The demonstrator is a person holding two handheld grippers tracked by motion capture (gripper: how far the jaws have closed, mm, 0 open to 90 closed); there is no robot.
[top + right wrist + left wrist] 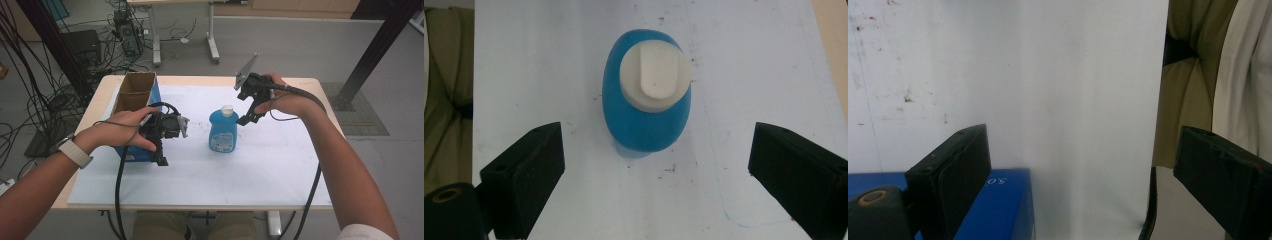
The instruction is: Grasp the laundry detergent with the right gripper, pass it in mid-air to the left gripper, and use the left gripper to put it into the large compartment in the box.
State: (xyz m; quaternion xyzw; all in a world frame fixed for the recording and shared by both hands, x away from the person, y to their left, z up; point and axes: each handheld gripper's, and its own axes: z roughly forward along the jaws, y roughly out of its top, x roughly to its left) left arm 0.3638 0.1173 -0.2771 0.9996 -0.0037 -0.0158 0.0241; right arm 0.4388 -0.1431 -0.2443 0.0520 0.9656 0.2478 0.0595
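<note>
Above the upright blue bottle [646, 107], the right gripper [656, 170] hangs with jaws apart; beside the blue box [134, 107], the left gripper [1080, 170] also gapes empty.

A translucent blue bottle [223, 131] with an off-white cap [654, 75] and a pale label is seen on a white sheet [260, 165] speckled with small dark marks, laid over a light wood counter [100, 100]. A blue box [131, 150] with brown cardboard flaps is seen, and both grippers' fingers [524, 175] are black.
</note>
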